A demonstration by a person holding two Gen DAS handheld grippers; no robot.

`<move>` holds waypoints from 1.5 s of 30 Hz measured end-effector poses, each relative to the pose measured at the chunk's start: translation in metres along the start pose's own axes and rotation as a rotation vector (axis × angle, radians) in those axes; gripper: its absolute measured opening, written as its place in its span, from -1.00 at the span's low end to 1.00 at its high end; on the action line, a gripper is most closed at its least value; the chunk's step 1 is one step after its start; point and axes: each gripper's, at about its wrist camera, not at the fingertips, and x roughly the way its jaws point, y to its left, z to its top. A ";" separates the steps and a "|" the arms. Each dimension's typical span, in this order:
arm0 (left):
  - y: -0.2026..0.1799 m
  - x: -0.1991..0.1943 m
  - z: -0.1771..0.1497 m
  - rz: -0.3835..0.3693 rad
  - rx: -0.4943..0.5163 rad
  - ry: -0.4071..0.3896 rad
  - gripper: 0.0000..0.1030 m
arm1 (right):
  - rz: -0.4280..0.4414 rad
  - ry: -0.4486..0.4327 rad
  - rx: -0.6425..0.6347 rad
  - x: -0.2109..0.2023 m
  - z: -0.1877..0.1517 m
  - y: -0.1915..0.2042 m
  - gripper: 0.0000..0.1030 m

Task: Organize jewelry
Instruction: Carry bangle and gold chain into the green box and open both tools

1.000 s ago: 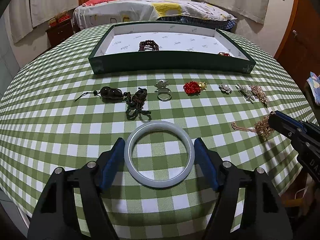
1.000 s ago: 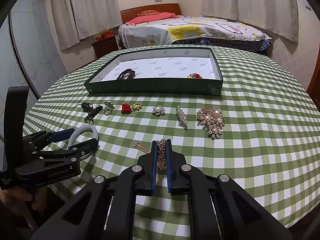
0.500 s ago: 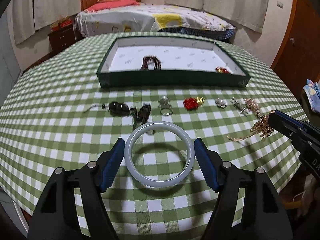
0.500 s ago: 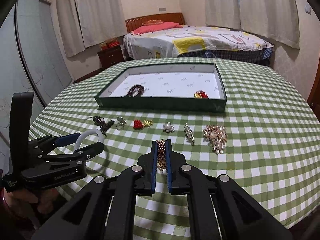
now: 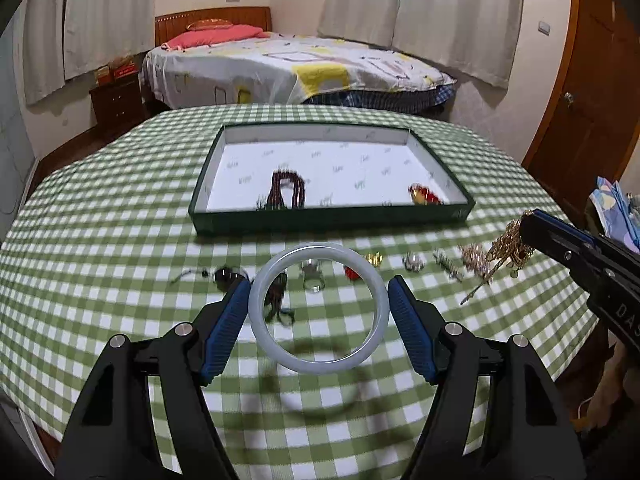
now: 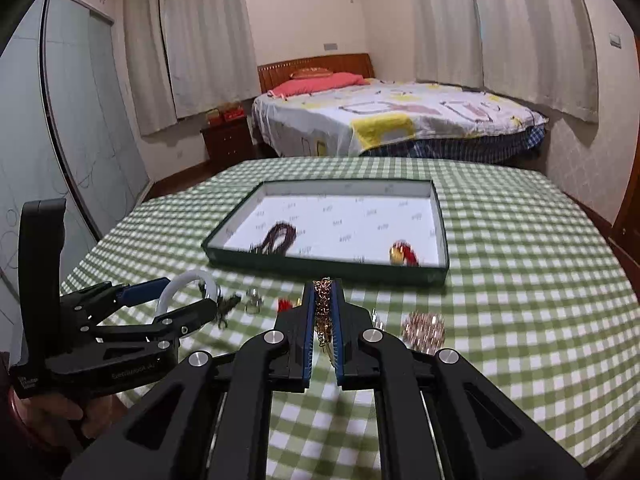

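Observation:
My left gripper (image 5: 319, 300) is shut on a pale jade bangle (image 5: 316, 364), held above the checked table; it also shows in the right wrist view (image 6: 182, 284). My right gripper (image 6: 323, 294) is shut on a gold chain (image 6: 322, 312), lifted off the cloth; the chain dangles at the right of the left wrist view (image 5: 506, 250). The green tray (image 5: 332, 220) with a white lining lies ahead and holds a dark bead bracelet (image 5: 288, 190) and a red-gold piece (image 5: 424, 196).
A row of small jewelry lies before the tray: a dark pendant with cord (image 5: 226, 274), a silver ring (image 5: 312, 276), a red flower piece (image 5: 352, 272), a pearl brooch (image 5: 414, 262), a bar brooch (image 5: 448, 266) and a pearl cluster brooch (image 6: 424, 326). A bed stands beyond the table.
Both grippers have risen from the table with their loads, the bangle and the chain now in the air. The tray looks farther below and ahead.

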 end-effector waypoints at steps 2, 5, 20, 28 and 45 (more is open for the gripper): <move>0.001 0.001 0.008 -0.007 -0.006 -0.010 0.34 | -0.002 -0.022 -0.005 0.001 0.011 -0.001 -0.83; 0.004 0.005 0.025 -0.009 -0.010 -0.030 0.34 | -0.008 -0.054 -0.007 0.005 0.031 -0.004 -0.83; 0.024 0.063 0.123 0.027 -0.014 -0.130 0.34 | -0.059 -0.143 -0.001 0.077 0.117 -0.042 -0.83; 0.031 0.120 0.156 0.059 -0.007 -0.114 0.34 | -0.095 -0.082 -0.001 0.137 0.126 -0.064 -0.83; 0.061 0.208 0.168 0.070 -0.028 0.077 0.34 | -0.141 0.218 0.012 0.242 0.118 -0.097 -0.83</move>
